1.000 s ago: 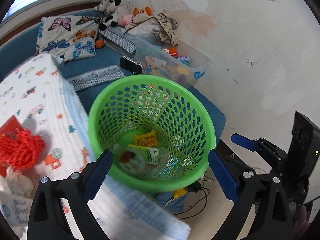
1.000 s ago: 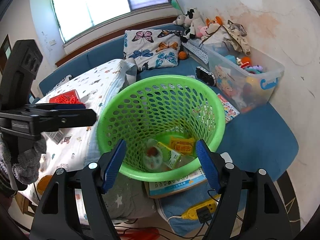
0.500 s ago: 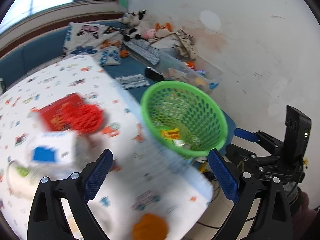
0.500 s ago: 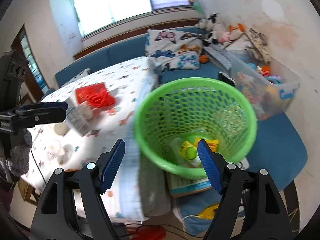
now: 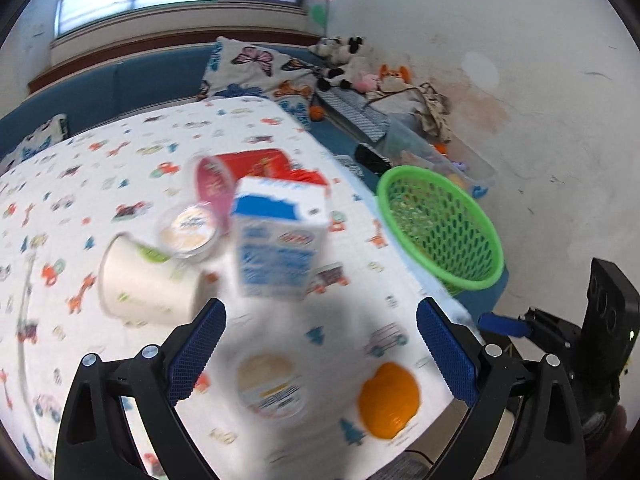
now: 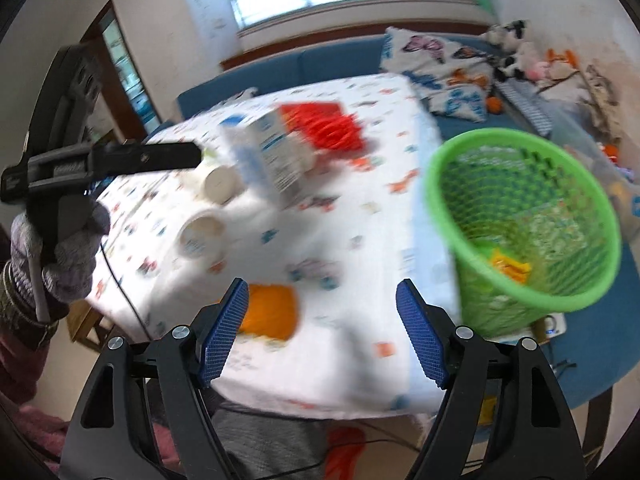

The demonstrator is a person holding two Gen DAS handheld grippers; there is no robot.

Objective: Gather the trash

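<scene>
On the patterned tablecloth lies blurred trash: a blue and white carton, a tipped white paper cup, a clear lidded cup, a pink-lidded tub, a red packet and a round tub. My left gripper hangs open above the near table, with nothing between its fingers. My right gripper is open and empty over the table's edge. The green basket stands to its right with a yellow wrapper inside. The carton shows in the right wrist view too.
An orange lies near the table's front corner. The green basket sits off the table's right edge on a blue sofa. Behind it are a clear toy bin, plush toys and a butterfly pillow. A gloved hand holds the left gripper.
Both grippers swung left, away from above the basket and over the table. The basket slid to the right of both views and the table's trash came into sight. Both stay open.
</scene>
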